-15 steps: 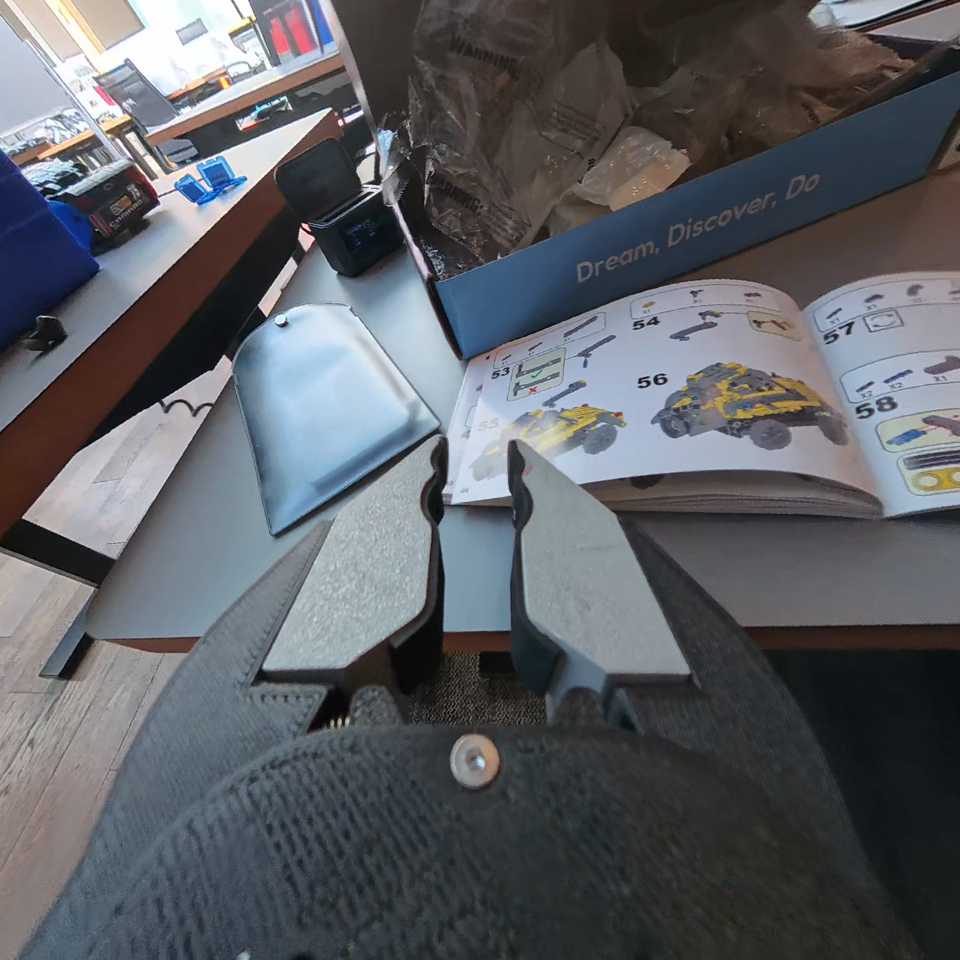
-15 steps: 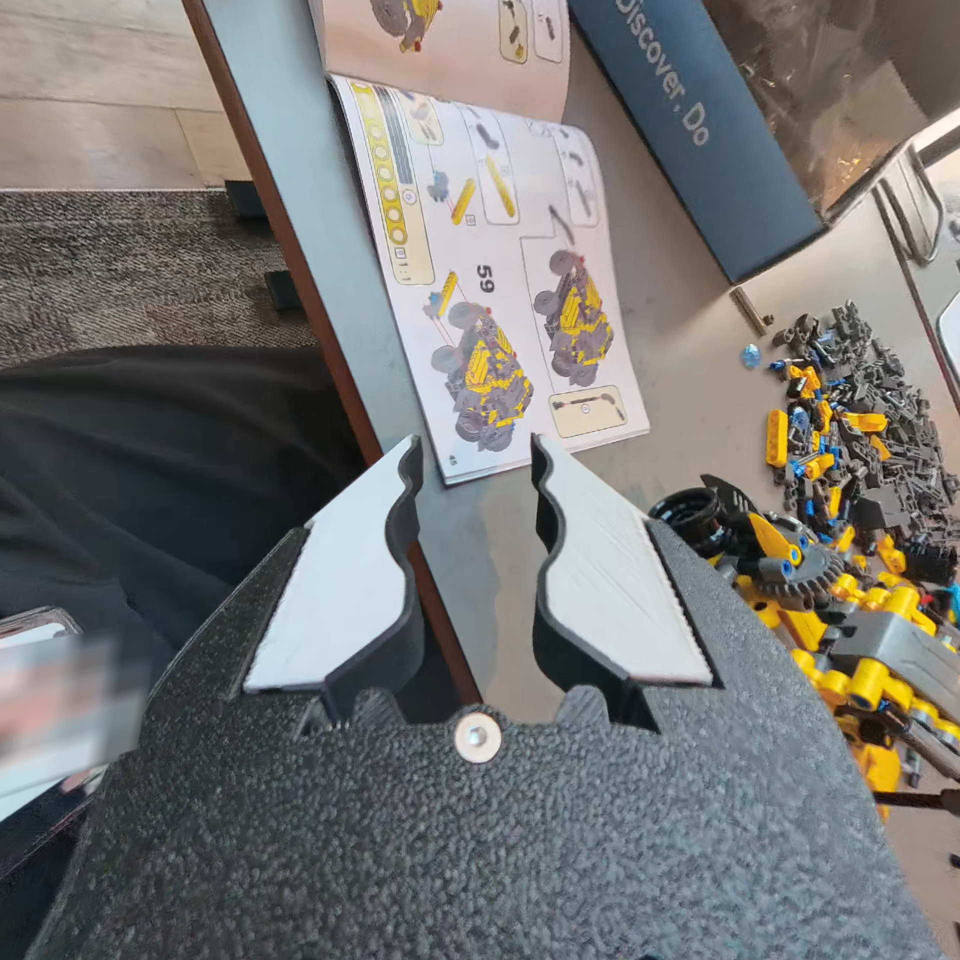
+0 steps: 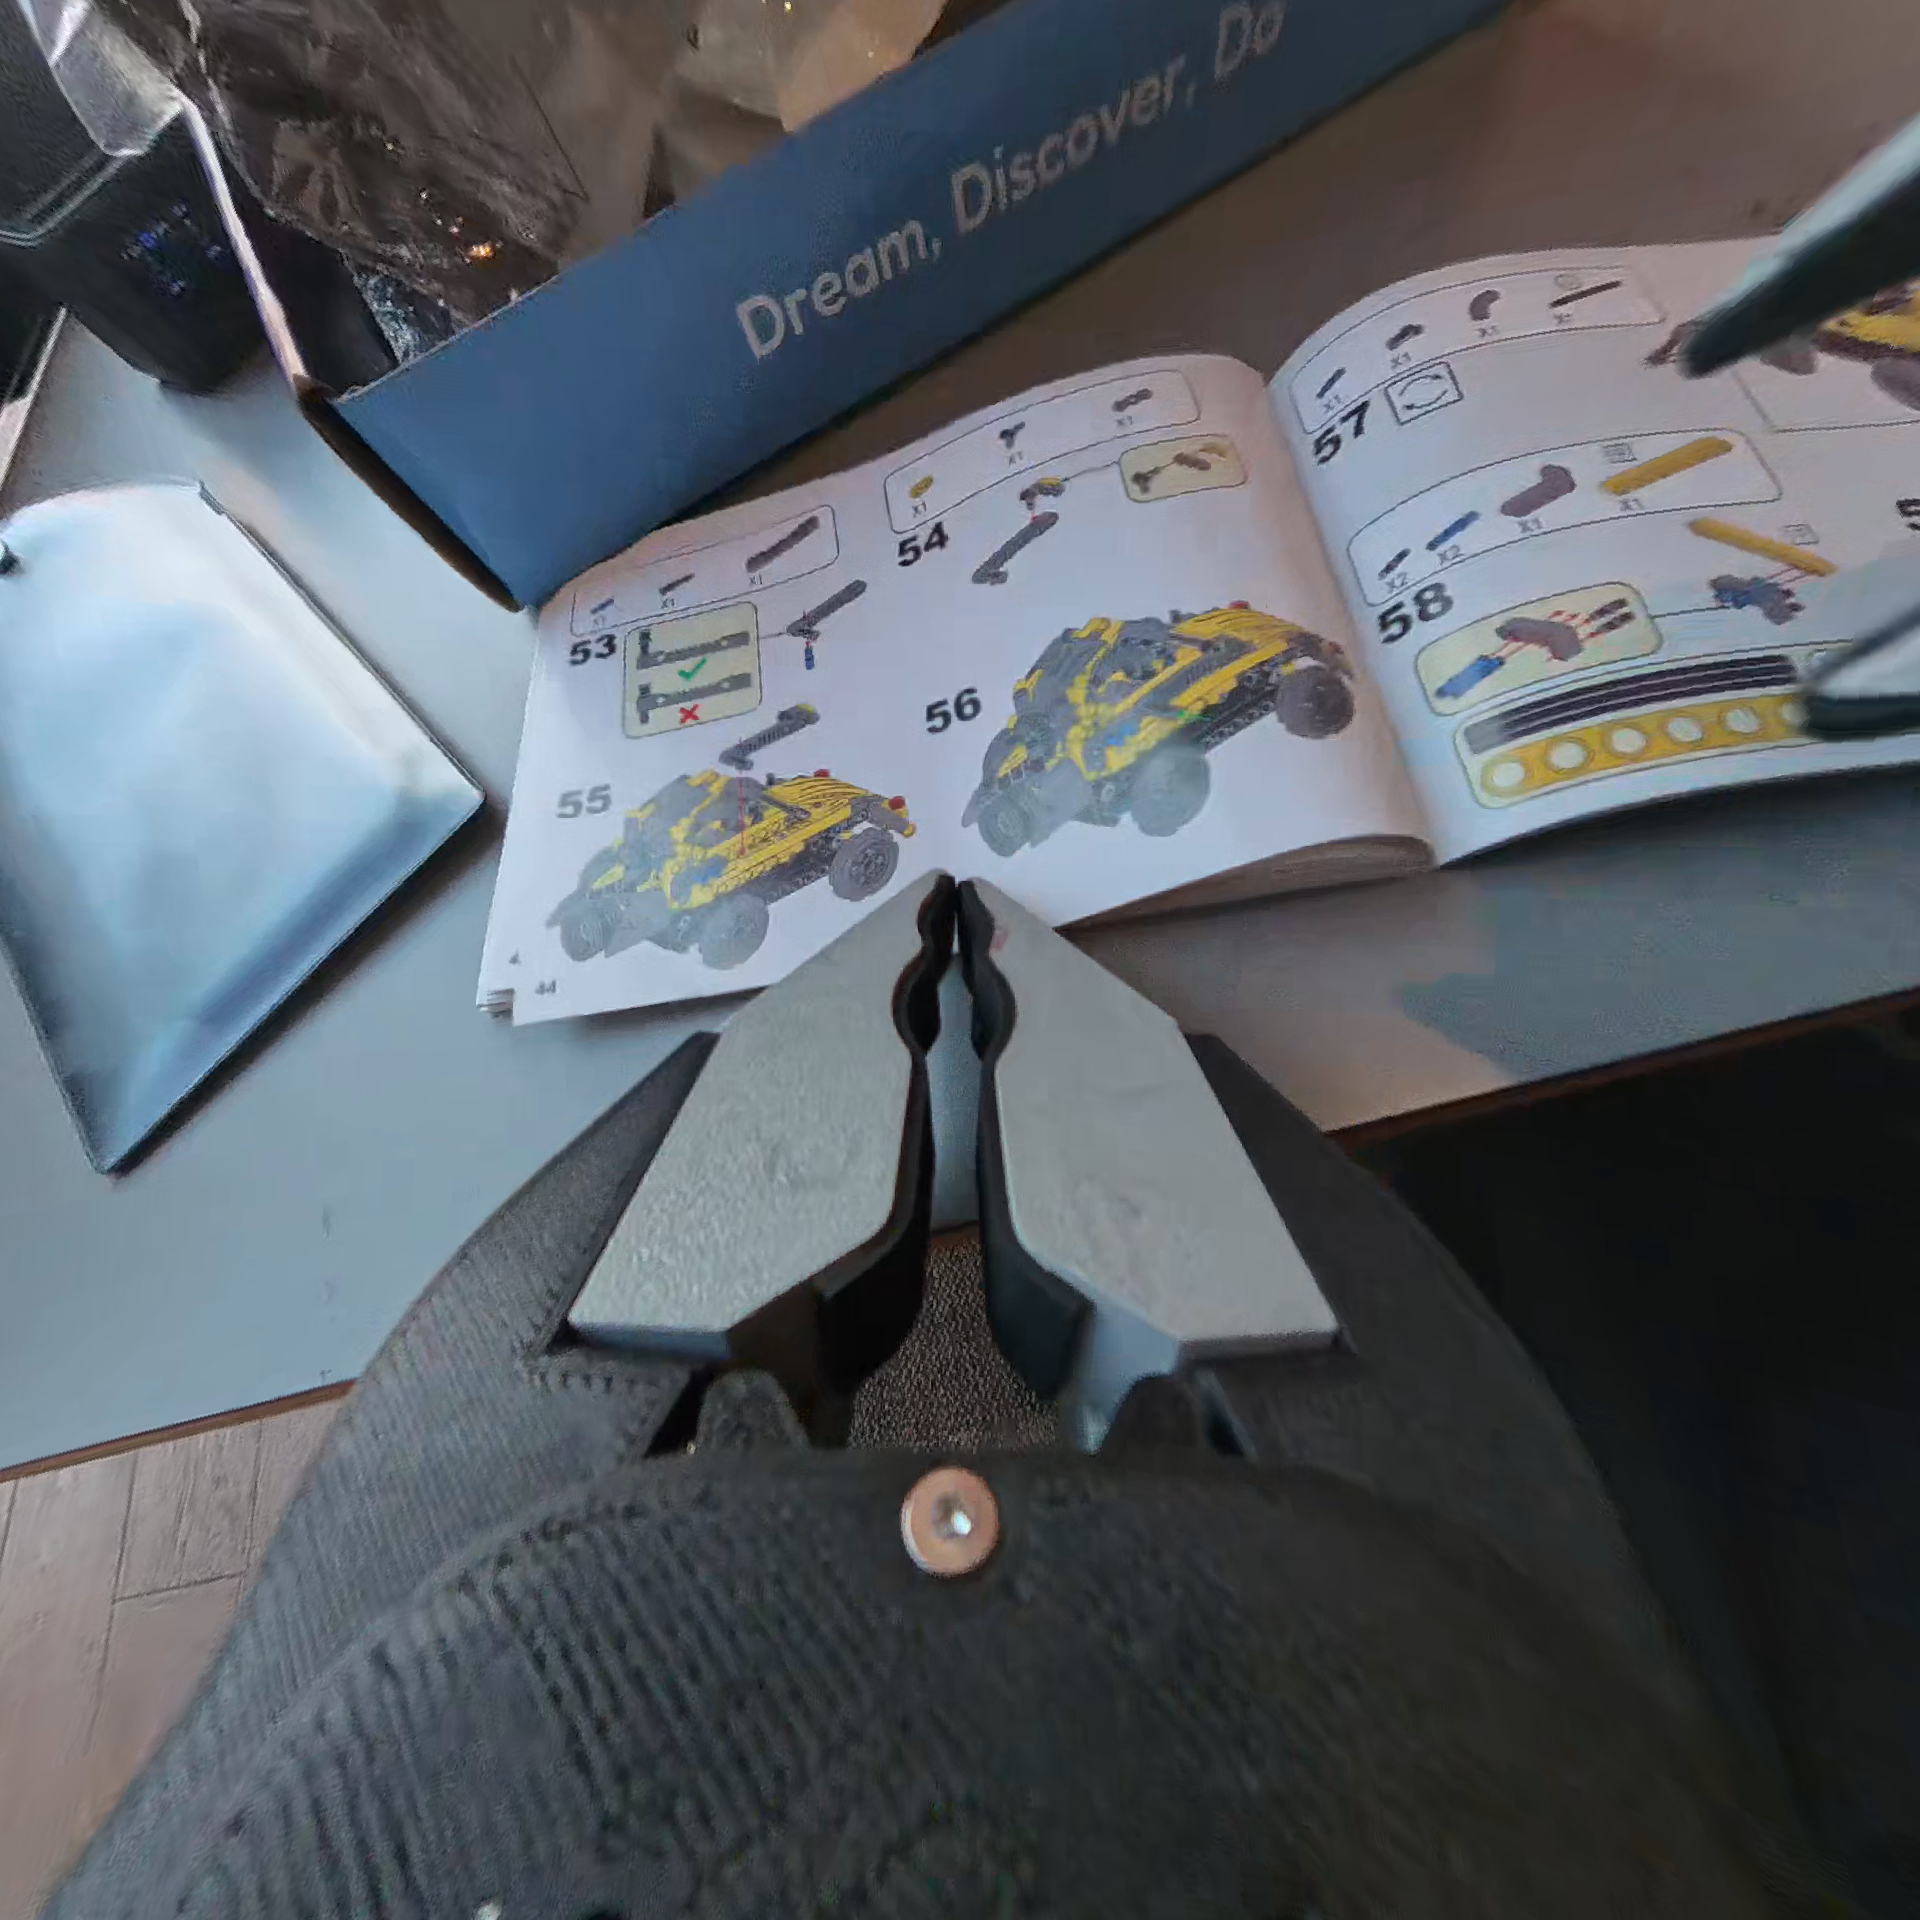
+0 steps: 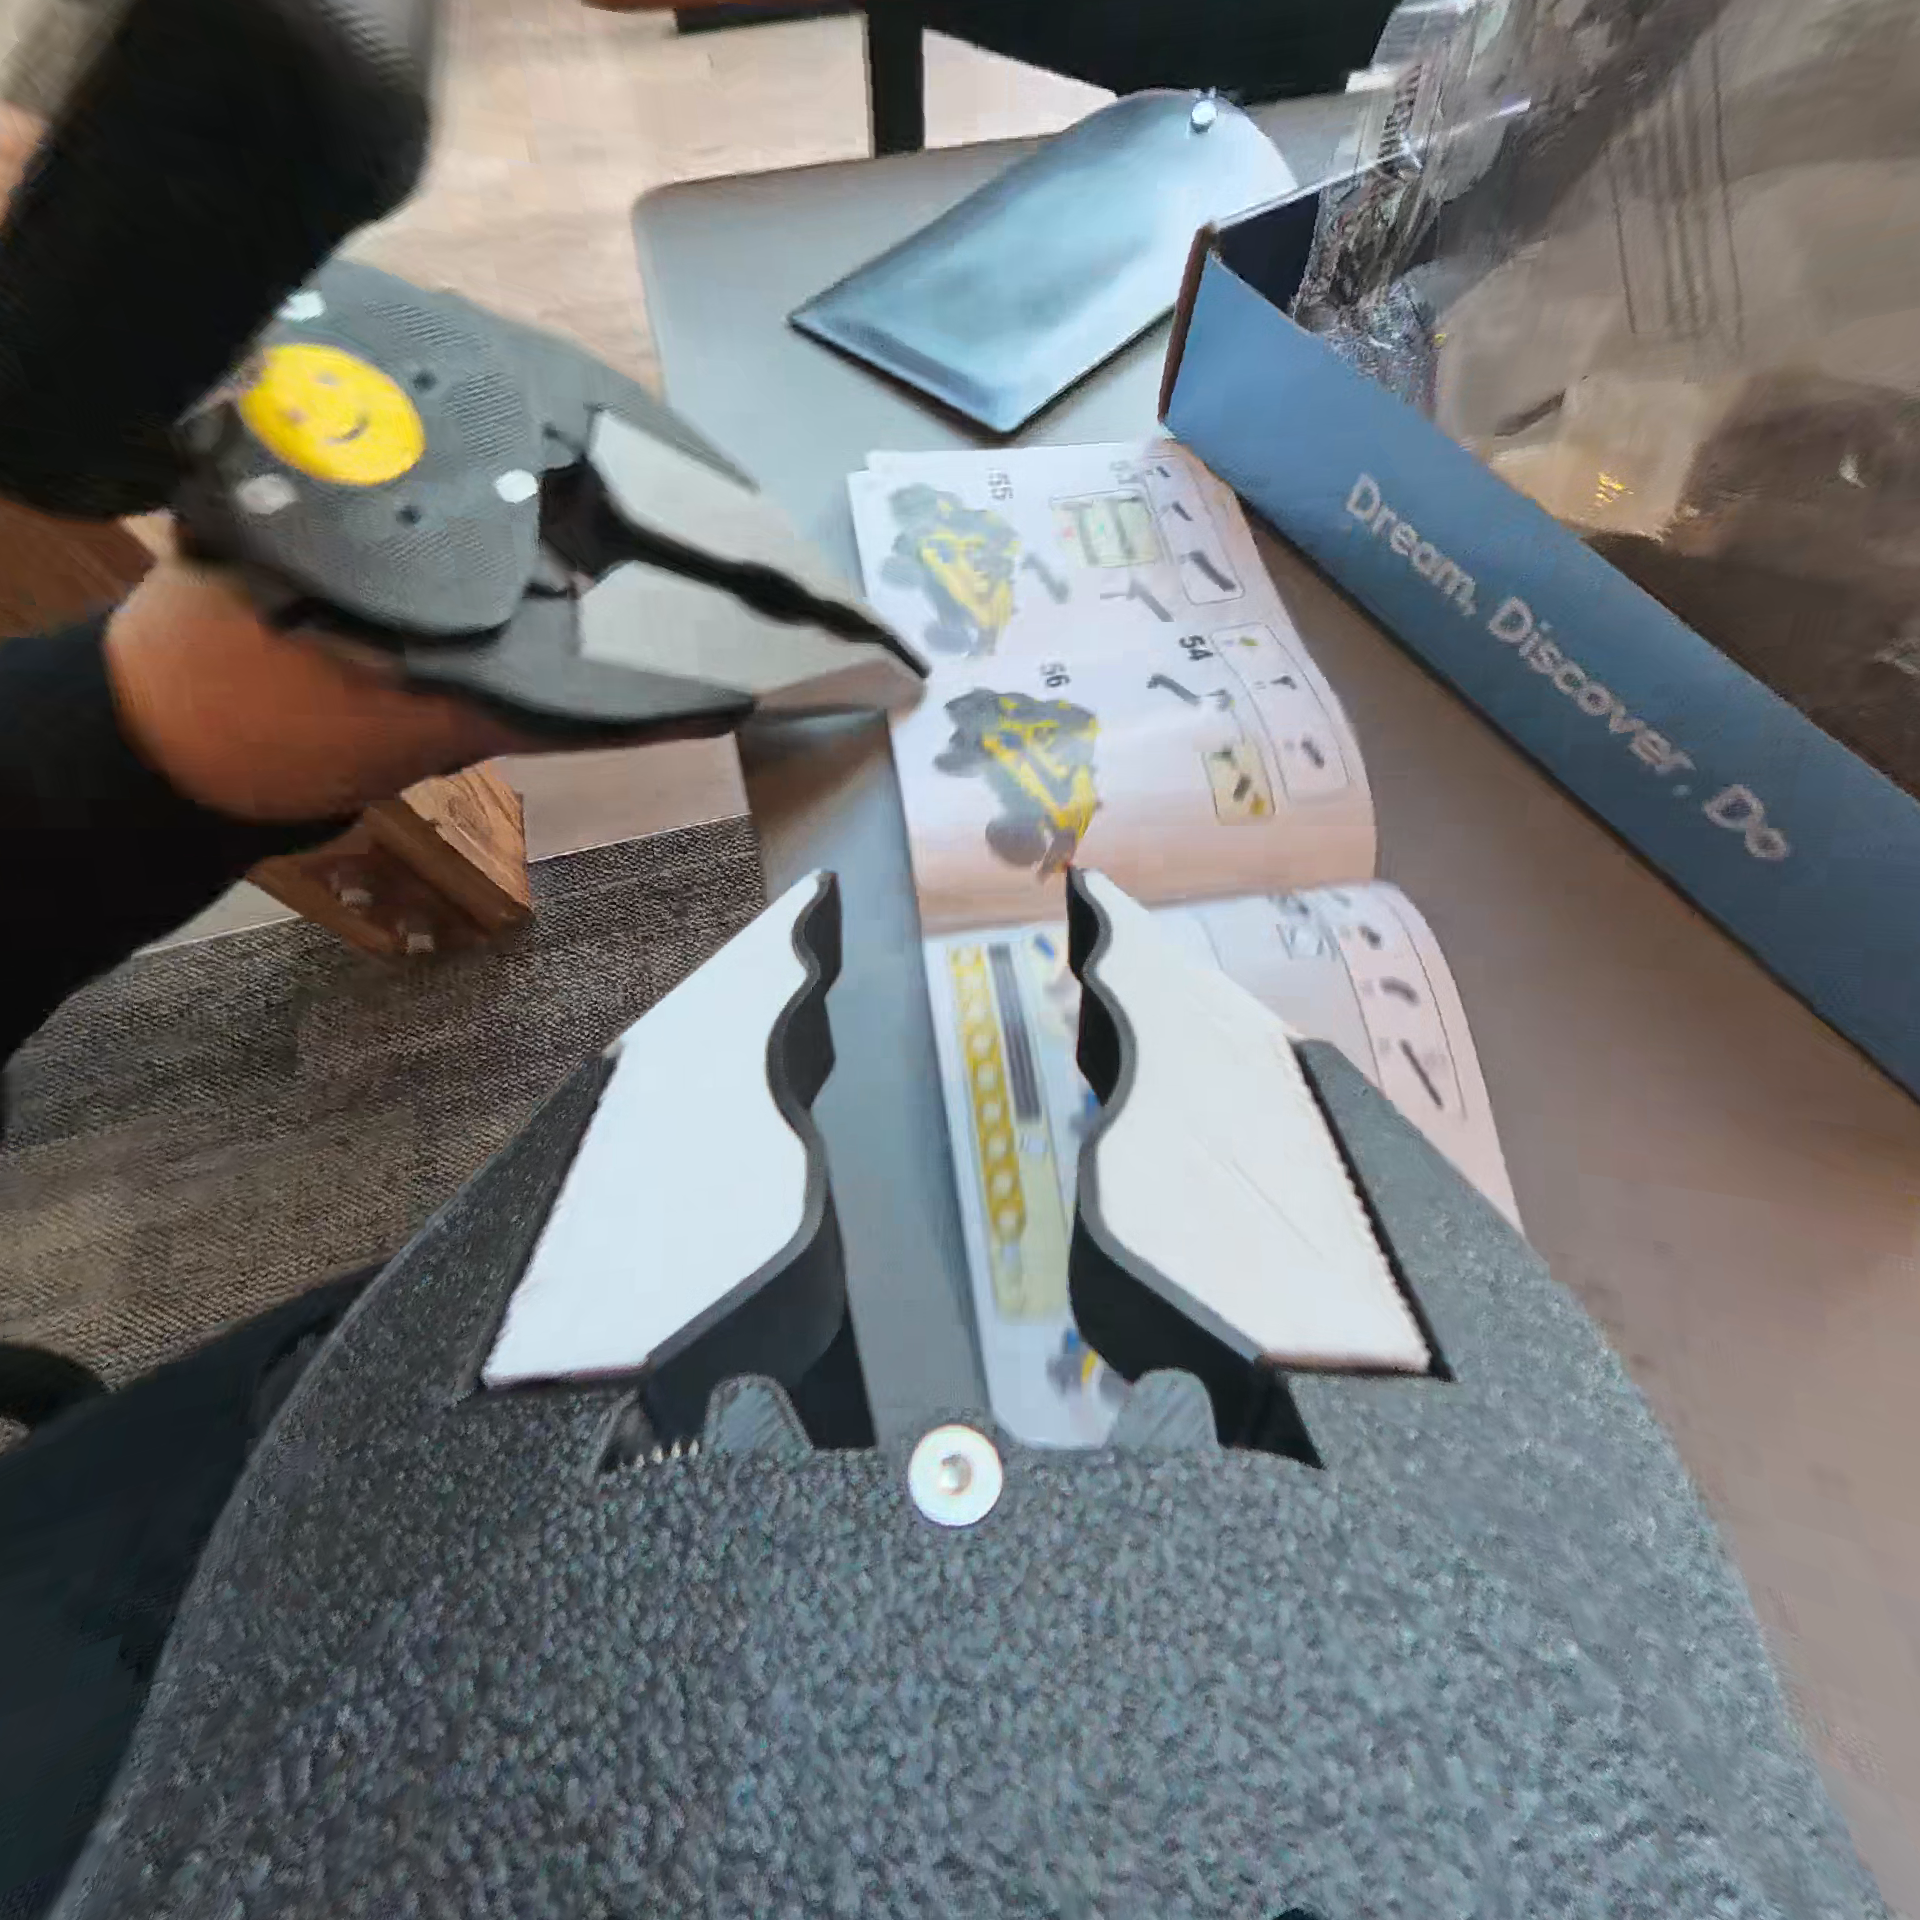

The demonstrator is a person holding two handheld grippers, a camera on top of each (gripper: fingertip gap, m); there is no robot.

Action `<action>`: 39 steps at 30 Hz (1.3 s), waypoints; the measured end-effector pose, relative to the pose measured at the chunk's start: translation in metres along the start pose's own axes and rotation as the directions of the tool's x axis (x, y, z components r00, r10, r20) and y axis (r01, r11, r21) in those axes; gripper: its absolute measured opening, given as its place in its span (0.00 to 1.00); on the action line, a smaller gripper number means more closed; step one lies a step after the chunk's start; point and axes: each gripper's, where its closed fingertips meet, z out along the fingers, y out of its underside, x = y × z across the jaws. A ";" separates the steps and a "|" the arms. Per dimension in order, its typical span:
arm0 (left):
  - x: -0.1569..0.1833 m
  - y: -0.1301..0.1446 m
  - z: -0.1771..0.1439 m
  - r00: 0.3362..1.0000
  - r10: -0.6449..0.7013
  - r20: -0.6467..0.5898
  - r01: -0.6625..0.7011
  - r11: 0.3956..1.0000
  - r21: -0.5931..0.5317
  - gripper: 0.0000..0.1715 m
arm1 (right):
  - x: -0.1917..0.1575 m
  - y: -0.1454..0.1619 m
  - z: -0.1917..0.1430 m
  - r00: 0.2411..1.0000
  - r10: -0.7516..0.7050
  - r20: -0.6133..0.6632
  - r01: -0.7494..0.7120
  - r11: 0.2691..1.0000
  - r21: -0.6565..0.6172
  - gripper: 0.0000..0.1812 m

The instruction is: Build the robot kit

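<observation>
Left hand-held gripper is pinched closed, empty, tips over the near edge of the open instruction booklet on the desk. Right hand-held gripper gapes wide above the booklet's right page, blue box beyond. Risk: closing tips could crease or drag thin pages.

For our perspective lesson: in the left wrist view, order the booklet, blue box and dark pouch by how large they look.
1. booklet
2. blue box, cut off by the frame, so unsure against the booklet
3. dark pouch, also partly cropped
</observation>
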 end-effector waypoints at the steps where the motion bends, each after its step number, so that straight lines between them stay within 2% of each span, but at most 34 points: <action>1: -0.002 0.001 -0.001 1.000 0.002 0.005 -0.001 1.000 -0.005 0.00 | 0.005 -0.004 0.017 1.000 0.008 -0.003 -0.008 1.000 -0.025 0.24; 4: -0.007 -0.004 -0.004 1.000 -0.032 0.000 0.032 0.998 0.047 0.00 | 0.018 0.003 0.063 0.998 -0.047 -0.030 0.041 0.985 -0.170 0.16; 6: -0.019 -0.010 -0.010 0.997 -0.072 0.021 0.070 0.993 0.100 0.00 | 0.012 0.019 0.082 0.996 -0.079 0.032 0.085 0.956 -0.282 0.08; 7: -0.026 -0.012 -0.013 0.995 -0.093 0.037 0.088 0.988 0.124 0.00 | 0.005 0.016 0.084 0.994 -0.074 0.085 0.094 0.962 -0.258 0.00; 9: -0.040 -0.018 -0.021 0.989 -0.128 0.067 0.114 0.976 0.183 0.00 | 0.001 0.019 0.082 0.979 -0.156 0.135 0.186 0.950 -0.251 0.00; 11: -0.040 -0.023 -0.025 0.990 -0.136 0.040 0.124 0.966 0.225 0.00 | -0.008 0.027 0.070 0.949 -0.202 0.242 0.263 0.931 -0.254 0.00; 12: -0.039 -0.022 -0.023 0.991 -0.132 0.030 0.123 0.969 0.214 0.00 | -0.015 0.033 0.061 0.925 -0.206 0.320 0.295 0.919 -0.263 0.00; 14: -0.033 -0.009 -0.013 0.994 -0.110 0.026 0.106 0.987 0.123 0.00 | -0.022 0.045 0.043 0.878 -0.211 0.429 0.352 0.893 -0.281 0.00; 16: -0.026 0.007 -0.004 0.995 -0.098 0.007 0.098 0.995 0.011 0.00 | -0.011 0.050 0.036 0.886 -0.236 0.400 0.368 0.882 -0.295 0.00; 18: -0.024 0.009 -0.003 0.996 -0.095 0.002 0.095 0.995 -0.014 0.00 | 0.003 0.051 0.033 0.908 -0.270 0.321 0.367 0.883 -0.294 0.00; 20: -0.023 0.008 -0.003 0.997 -0.074 0.016 0.075 0.997 -0.012 0.00 | 0.012 0.051 0.031 0.925 -0.284 0.251 0.351 0.893 -0.283 0.00; 25: -0.021 0.005 -0.001 0.998 -0.038 0.049 0.038 0.999 0.009 0.00 | 0.012 0.050 0.020 0.947 -0.266 0.181 0.304 0.923 -0.237 0.01; 29: -0.024 0.002 -0.003 0.995 -0.091 0.035 0.089 0.995 0.046 0.00 | 0.002 0.039 -0.017 0.953 -0.205 0.223 0.239 0.962 -0.136 0.08; 33: -0.029 -0.015 -0.014 0.993 -0.114 0.042 0.107 0.984 0.143 0.00 | 0.007 0.032 -0.083 0.956 -0.191 0.221 0.196 0.981 -0.003 0.09; 36: -0.026 -0.030 -0.023 0.990 -0.132 0.038 0.121 0.970 0.211 0.07 | 0.031 0.024 -0.148 0.980 -0.141 0.141 0.120 0.981 0.149 0.08; 39: -0.001 -0.049 -0.027 0.989 -0.140 -0.042 0.146 0.957 0.251 0.12 | 0.089 0.025 -0.216 0.998 0.010 -0.055 0.009 0.943 0.333 0.06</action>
